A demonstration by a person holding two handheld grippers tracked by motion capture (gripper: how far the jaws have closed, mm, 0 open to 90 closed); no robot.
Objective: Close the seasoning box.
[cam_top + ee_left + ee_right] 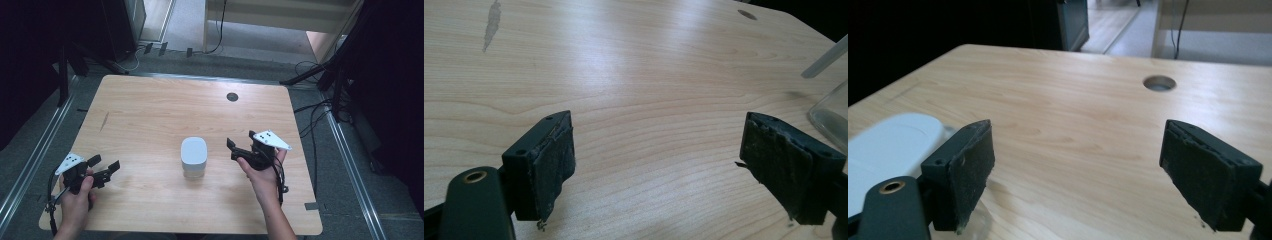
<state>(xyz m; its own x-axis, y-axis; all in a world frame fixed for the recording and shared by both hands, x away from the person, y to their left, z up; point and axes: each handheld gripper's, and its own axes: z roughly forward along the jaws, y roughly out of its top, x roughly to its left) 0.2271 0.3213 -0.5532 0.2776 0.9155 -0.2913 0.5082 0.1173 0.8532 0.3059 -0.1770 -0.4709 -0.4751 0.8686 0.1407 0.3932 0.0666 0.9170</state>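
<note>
A clear square-sided jar with a white rounded lid [194, 157] stands upright near the middle of the light wooden table [150, 110], between the 2 grippers and apart from both. The right gripper [239, 149] sits just right of it, jaws wide with nothing between them. The left gripper [107, 167], near the table's left front corner, is likewise spread wide and empty.

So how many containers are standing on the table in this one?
1. A clear container with a white lid stands near the middle of the wooden table, between the two grippers; nothing else on the tabletop could hide another.
</note>
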